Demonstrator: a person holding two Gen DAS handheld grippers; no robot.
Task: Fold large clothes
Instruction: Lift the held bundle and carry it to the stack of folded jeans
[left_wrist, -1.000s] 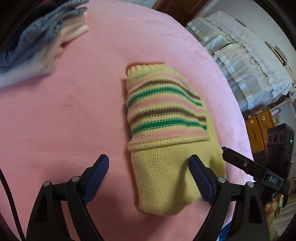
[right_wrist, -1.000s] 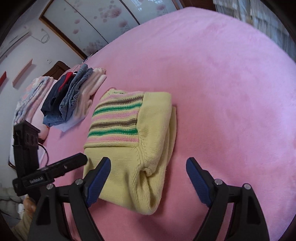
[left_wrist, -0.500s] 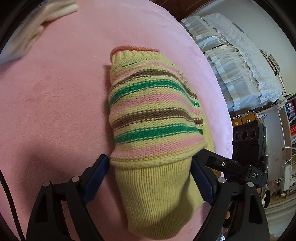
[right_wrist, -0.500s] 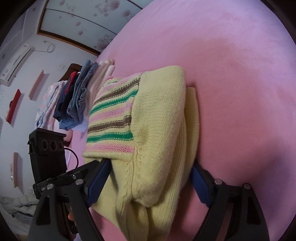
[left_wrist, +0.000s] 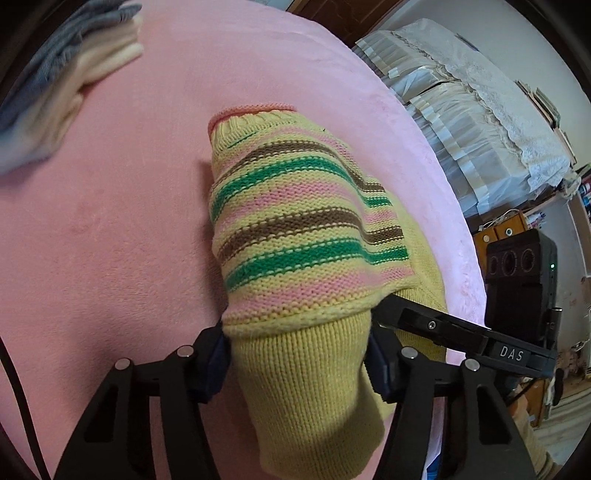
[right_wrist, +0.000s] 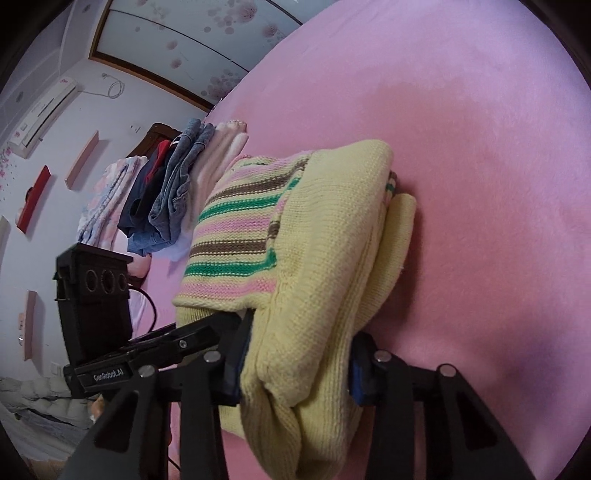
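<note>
A folded yellow knit sweater (left_wrist: 295, 229) with pink, green and brown stripes lies on the pink bed cover (left_wrist: 103, 236). My left gripper (left_wrist: 299, 360) is shut on its plain yellow near end. In the right wrist view the same sweater (right_wrist: 325, 236) fills the middle, and my right gripper (right_wrist: 295, 369) is shut on the thick folded yellow edge. The other gripper's black body shows in each view, at the right in the left wrist view (left_wrist: 461, 336) and at the left in the right wrist view (right_wrist: 147, 354). Both grip the same end, side by side.
A stack of folded clothes, denim and pale pink, sits further along the bed (right_wrist: 177, 192), also at the top left of the left wrist view (left_wrist: 55, 85). A second bed with a white lace cover (left_wrist: 480, 118) stands beyond the pink bed's edge.
Both grippers moved forward over the sweater's near end and closed on it. The sweater's near end has bunched and risen slightly off the cover.
</note>
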